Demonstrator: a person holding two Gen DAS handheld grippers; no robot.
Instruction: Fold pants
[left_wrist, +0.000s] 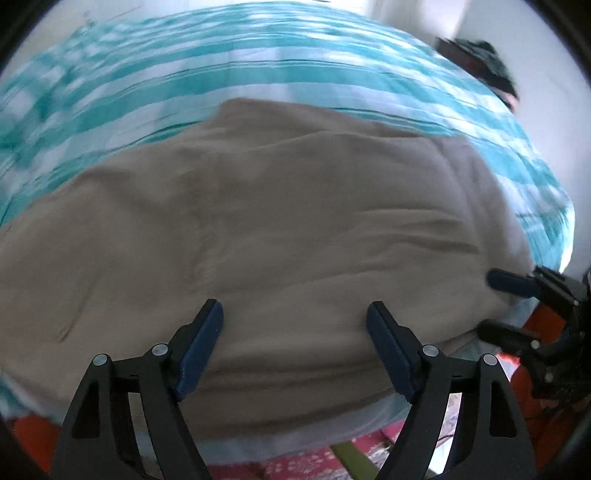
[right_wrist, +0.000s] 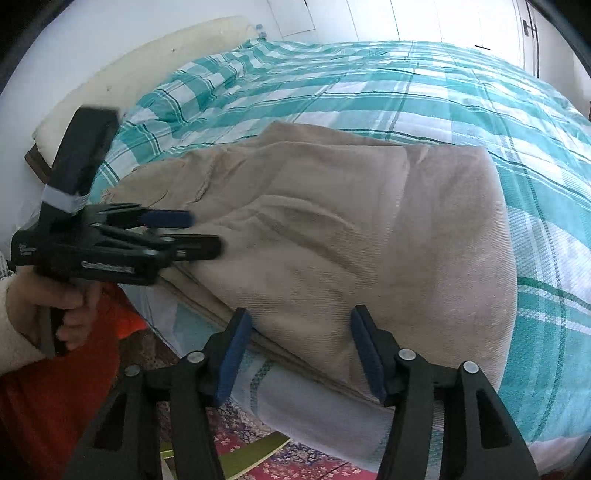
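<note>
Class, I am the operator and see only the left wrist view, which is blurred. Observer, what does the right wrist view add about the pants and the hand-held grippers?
Operator: Is the left hand-held gripper holding cloth?
Observer: No. Seen from the side, the left hand-held gripper has its jaws apart with nothing between them, near the pants.
Operator: And the right one?
Observer: The right hand-held gripper is open above the pants' near edge.
Operator: What lies at the bed's far left?
Observer: A cream pillow against the wall.

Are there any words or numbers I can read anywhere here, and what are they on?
Nothing can be read.
Small white print on the side of the left tongs: too small and blurred.
A pale strip of lettering lower on the same tongs: blurred.
The beige pants and checked bedcover: no text.
</note>
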